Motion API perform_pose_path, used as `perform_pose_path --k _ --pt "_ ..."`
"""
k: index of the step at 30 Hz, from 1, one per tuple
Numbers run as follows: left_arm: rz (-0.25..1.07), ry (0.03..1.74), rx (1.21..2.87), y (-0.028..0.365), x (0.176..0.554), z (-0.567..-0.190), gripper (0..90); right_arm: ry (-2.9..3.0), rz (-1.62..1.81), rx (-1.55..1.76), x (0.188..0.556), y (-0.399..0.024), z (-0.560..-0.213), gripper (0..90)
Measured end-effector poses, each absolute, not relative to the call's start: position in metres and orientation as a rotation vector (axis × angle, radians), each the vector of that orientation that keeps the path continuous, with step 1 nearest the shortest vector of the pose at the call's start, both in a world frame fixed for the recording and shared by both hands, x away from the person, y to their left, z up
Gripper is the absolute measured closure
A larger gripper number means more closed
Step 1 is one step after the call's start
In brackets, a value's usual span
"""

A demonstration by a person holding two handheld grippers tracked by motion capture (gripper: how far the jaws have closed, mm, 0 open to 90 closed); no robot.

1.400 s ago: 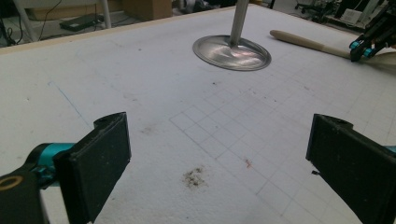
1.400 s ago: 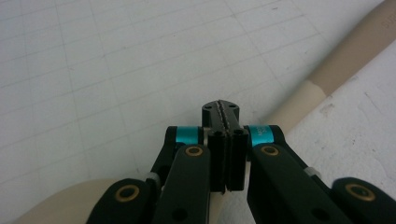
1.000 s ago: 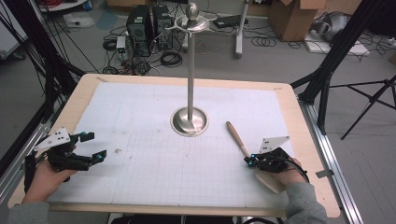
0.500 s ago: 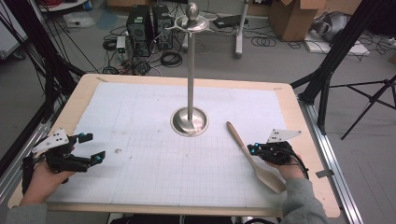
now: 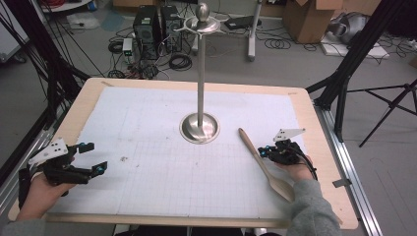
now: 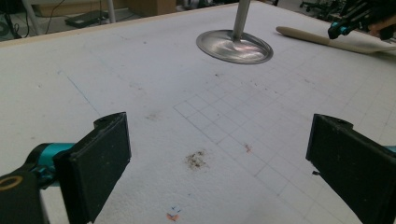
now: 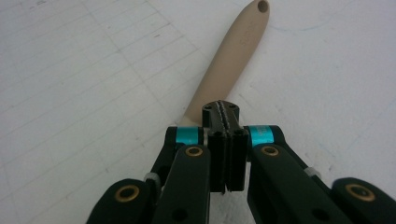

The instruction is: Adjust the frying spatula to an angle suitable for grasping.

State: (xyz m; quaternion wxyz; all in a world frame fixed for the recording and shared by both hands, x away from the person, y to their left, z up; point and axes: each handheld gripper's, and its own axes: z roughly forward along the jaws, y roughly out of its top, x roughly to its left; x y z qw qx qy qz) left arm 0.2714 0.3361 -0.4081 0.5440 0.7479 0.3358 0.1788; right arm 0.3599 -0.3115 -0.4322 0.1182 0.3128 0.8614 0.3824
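A pale wooden spoon (image 5: 259,158) lies on the white gridded mat, handle toward the far side, bowl near the front edge. My right gripper (image 5: 264,151) is shut, its tips resting at or just above the middle of the handle. In the right gripper view the jaws (image 7: 226,109) are pressed together with nothing between them, and the spoon handle (image 7: 233,60) runs out from beneath them. At the front left my left gripper (image 5: 96,157) stands open and empty over the mat. The left gripper view (image 6: 219,140) shows bare mat between its pads.
A tall metal stand rises from a round base (image 5: 199,129) at the mat's middle, with a disc and knob on top (image 5: 202,22). Its base (image 6: 233,45) and the spoon (image 6: 303,36) lie far ahead of the left gripper. A wooden table rim (image 5: 324,147) frames the mat.
My right hand has drawn back off the spoon's bowl toward the far side, uncovering it, and the gripper now points at the handle. The left gripper has barely shifted.
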Motion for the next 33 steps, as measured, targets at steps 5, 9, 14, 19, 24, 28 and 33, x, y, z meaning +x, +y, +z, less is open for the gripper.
perform_pose_path --k 5,9,14,19,24,28,33 --pt "0.421 0.803 1.770 0.338 0.272 -0.408 6.9 2.462 1.189 0.972 0.367 -0.321 -0.427 90.0" --pt "0.420 0.808 1.774 0.338 0.273 -0.409 6.9 2.441 1.206 1.026 0.367 -0.325 -0.426 90.0" --pt "0.416 0.808 1.779 0.338 0.273 -0.410 6.9 2.475 1.120 0.986 0.362 -0.320 -0.422 90.0" --pt "0.417 0.807 1.786 0.338 0.272 -0.410 6.9 2.501 1.112 0.982 0.360 -0.315 -0.419 90.0" --pt "0.420 0.817 1.780 0.341 0.270 -0.411 6.9 2.533 1.056 1.003 0.366 -0.309 -0.424 90.0" --pt "0.424 0.820 1.777 0.343 0.268 -0.411 6.9 2.545 1.031 1.024 0.371 -0.308 -0.428 90.0" --pt "0.421 0.825 1.782 0.344 0.267 -0.412 6.9 2.550 1.038 1.038 0.377 -0.304 -0.434 90.0"
